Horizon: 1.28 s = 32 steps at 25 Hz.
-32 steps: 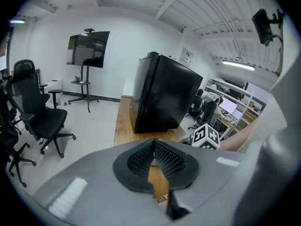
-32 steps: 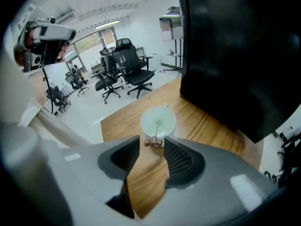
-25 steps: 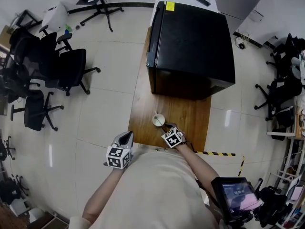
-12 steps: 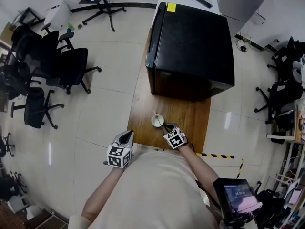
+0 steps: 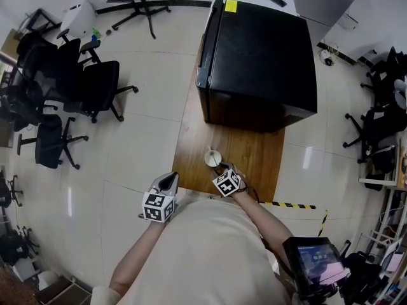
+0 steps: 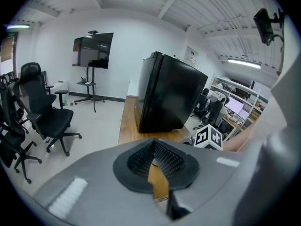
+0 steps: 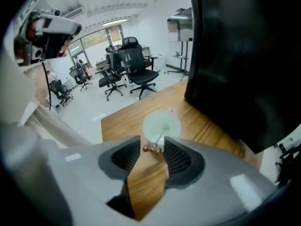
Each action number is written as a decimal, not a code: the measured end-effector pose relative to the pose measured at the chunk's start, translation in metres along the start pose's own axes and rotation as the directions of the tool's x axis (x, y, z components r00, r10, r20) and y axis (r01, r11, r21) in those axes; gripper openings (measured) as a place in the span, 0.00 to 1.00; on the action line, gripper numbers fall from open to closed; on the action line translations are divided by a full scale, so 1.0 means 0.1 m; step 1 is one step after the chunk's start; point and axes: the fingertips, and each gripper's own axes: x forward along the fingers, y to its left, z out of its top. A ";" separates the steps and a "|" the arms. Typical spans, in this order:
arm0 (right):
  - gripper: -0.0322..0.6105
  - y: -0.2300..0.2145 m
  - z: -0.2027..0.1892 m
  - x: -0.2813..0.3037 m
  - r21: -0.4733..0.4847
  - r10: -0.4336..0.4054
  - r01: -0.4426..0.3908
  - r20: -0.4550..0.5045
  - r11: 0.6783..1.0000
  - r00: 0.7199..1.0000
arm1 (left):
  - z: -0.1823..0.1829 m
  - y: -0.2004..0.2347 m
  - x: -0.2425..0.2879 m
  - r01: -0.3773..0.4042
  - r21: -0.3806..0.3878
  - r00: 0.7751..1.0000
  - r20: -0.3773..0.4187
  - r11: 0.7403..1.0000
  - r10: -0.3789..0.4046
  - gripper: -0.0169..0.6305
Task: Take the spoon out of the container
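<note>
Table (image 5: 254,164): fridge (image 5: 261,62) fills far end; near strip bare.
Container (image 5: 212,158): clear of edges, spoon (image 7: 160,140) inside.
Right gripper (image 7: 154,149): just opening, unpinched spoon end between jaws.
Left gripper (image 6: 154,145): pressed together, empty.

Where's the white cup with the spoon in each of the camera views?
Head view: white cup just below centre, on the wooden table.
Left gripper view: cannot be made out.
Right gripper view: centre, its spoon leaning toward the camera.
Shared landmark: the black cabinet, behind the table in all three.
</note>
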 end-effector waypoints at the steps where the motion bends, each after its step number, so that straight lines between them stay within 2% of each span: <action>1: 0.29 0.00 -0.01 0.01 0.000 -0.008 0.008 -0.006 1.000 1.000 | 0.00 0.00 0.00 0.000 0.001 1.000 0.000 1.000 0.000 0.03; 5: 0.29 -0.03 -0.05 0.03 0.012 -0.038 0.038 -0.023 0.999 0.999 | 0.01 0.02 -0.01 -0.001 0.004 1.000 -0.005 1.000 0.001 0.03; 14: 0.25 -0.07 -0.05 0.02 0.073 -0.018 0.019 -0.016 0.997 1.000 | 0.06 0.06 0.00 -0.003 0.004 1.000 0.002 1.000 0.003 0.03; 22: 0.25 -0.12 0.11 -0.26 0.167 -0.004 -0.007 0.068 0.986 0.998 | 0.06 0.05 0.02 0.005 0.015 1.000 0.000 1.000 -0.005 0.03; 32: 0.25 -0.38 0.36 -1.12 0.180 -0.069 0.029 0.221 0.983 0.973 | -0.01 -0.04 0.07 0.026 0.022 1.000 -0.013 0.999 -0.026 0.03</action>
